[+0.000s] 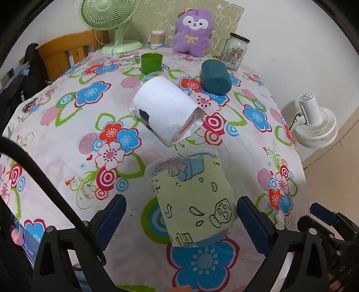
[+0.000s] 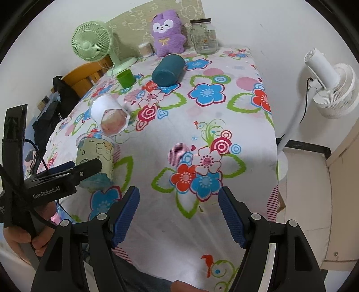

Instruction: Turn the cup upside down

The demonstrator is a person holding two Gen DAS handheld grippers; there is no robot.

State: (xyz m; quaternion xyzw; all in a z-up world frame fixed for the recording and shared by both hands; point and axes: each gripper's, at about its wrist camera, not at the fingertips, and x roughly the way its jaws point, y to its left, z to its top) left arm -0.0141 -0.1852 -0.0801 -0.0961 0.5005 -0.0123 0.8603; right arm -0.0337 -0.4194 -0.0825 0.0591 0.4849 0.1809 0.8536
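Fingers of the left gripper stand apart, flanking the green-sleeved plastic cup on the floral tablecloth. Closing squarely on mid-wall, gently, should avoid crushing it before rotating. Right gripper is spread, holding nothing.

Left wrist view sat low and close behind left gripper, facing far end of table, green-wrapped cup just ahead. Right wrist view sat farther right, higher, facing same way past right gripper. Both shared cup, white-wrapped cup, purple plush, green fan.
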